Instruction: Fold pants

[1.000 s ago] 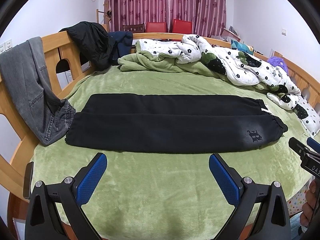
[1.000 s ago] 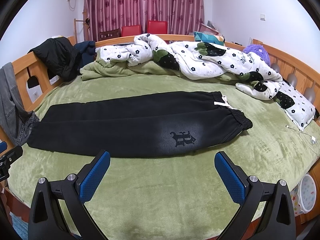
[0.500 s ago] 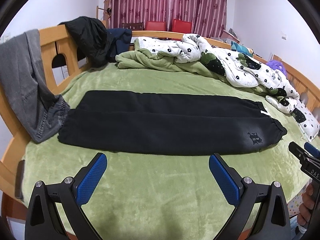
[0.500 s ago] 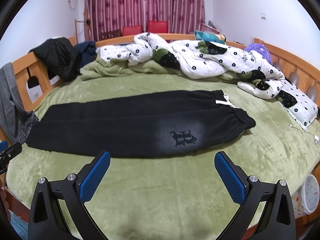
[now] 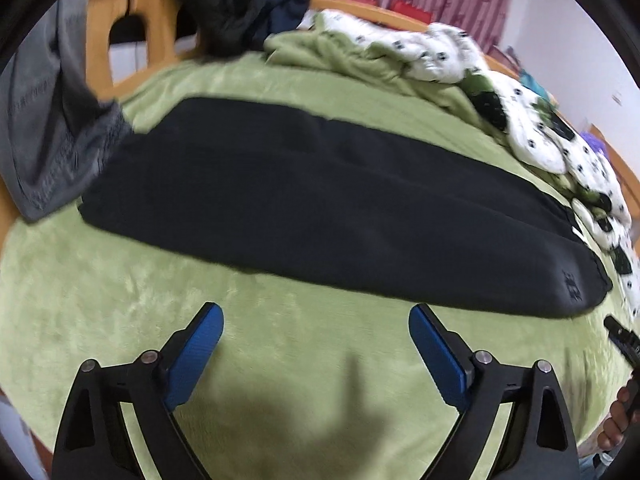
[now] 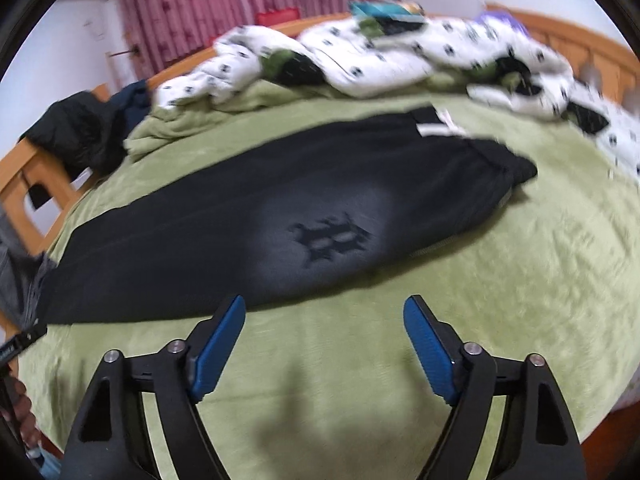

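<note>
Both grippers are lowered closer to the black pants [image 5: 320, 208], now looming at twelve o'clock. The left gripper [image 5: 316, 320] and right gripper [image 6: 324, 312] are seen released and empty, jaws just narrowed. A first grasp is judged imminent.

Black gripper [image 5: 316, 316] frames, blue ribbed pads [image 5: 438, 362] (silver screws, seemingly).

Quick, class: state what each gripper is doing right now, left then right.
Left gripper: open, jaws just been closing a little, nothing between them, above the green blanket.
Right gripper: open, jaws likewise just been closing, empty, short of the black pants.
</note>
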A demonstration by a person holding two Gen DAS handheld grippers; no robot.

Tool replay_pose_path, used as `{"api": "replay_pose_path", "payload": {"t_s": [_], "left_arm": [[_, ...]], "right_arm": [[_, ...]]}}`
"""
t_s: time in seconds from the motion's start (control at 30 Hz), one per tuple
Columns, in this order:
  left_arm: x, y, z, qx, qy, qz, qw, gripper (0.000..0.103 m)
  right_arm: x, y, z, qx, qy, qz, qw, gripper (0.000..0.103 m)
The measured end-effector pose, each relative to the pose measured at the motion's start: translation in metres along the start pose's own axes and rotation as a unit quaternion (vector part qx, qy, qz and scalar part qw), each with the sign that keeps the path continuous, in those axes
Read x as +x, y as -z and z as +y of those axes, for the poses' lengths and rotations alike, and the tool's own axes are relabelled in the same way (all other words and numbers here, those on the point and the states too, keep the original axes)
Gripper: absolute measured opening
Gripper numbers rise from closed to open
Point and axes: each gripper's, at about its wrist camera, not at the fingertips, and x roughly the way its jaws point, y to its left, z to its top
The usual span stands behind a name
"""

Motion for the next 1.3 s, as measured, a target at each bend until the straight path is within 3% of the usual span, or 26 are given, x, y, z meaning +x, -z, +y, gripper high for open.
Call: {"api": "replay_pose_path", "payload": {"t_s": [0.07, 0.27, 0.33, 0.43, 0.47, 0.5, 0.53, 0.57, 0.6, 0.7, 0.93, 1.17, 1.3], "left_arm": [[0.016, -0.002, 0.016, -0.033, 0.005, 0.011, 0.9994, 0.083], [0.054, -0.004, 0.072, -0.131, 0.050, 0.039, 0.9893, 0.075], [0.065, -0.007, 0.084, -0.163, 0.069, 0.033, 0.9837, 0.075], [0.076, -0.019, 0.090, -0.182, 0.069, 0.013, 0.9808, 0.073], [0.081, -0.024, 0.091, -0.185, 0.066, 0.011, 0.9805, 0.068], [0.088, -0.029, 0.092, -0.190, 0.057, 0.008, 0.9802, 0.057], [0.093, -0.033, 0.094, -0.192, 0.044, 0.007, 0.9803, 0.049], [0.095, -0.037, 0.094, -0.189, 0.027, 0.006, 0.9816, 0.025], [0.094, -0.041, 0.096, -0.185, 0.020, 0.001, 0.9826, 0.012], [0.074, -0.051, 0.096, -0.183, 0.037, -0.026, 0.9820, 0.011], [0.050, -0.117, 0.076, -0.107, 0.037, -0.077, 0.9906, 0.011], [0.090, -0.186, 0.051, -0.061, 0.002, -0.110, 0.9920, 0.011], [0.129, -0.212, 0.040, -0.045, -0.023, -0.115, 0.9920, 0.011]], "right_arm": [[0.011, -0.003, -0.014, 0.017, 0.007, 0.006, 1.000, 0.073], [0.051, -0.012, -0.051, 0.087, -0.007, 0.034, 0.996, 0.072], [0.067, -0.015, -0.057, 0.107, -0.008, 0.042, 0.993, 0.072], [0.087, -0.020, -0.058, 0.131, -0.017, 0.047, 0.990, 0.072], [0.092, -0.022, -0.058, 0.137, -0.018, 0.043, 0.990, 0.070], [0.096, -0.025, -0.056, 0.140, -0.019, 0.038, 0.989, 0.062], [0.099, -0.027, -0.054, 0.140, -0.023, 0.036, 0.989, 0.042], [0.102, -0.029, -0.052, 0.138, -0.028, 0.038, 0.989, 0.032], [0.104, -0.031, -0.048, 0.133, -0.036, 0.038, 0.990, 0.020], [0.087, -0.041, -0.037, 0.110, -0.036, 0.002, 0.993, 0.013], [0.070, -0.103, -0.012, 0.046, -0.081, -0.048, 0.994, 0.012], [0.101, -0.159, 0.019, -0.010, -0.072, -0.073, 0.995, 0.012], [0.148, -0.189, 0.030, -0.012, -0.060, -0.065, 0.996, 0.012]]}}
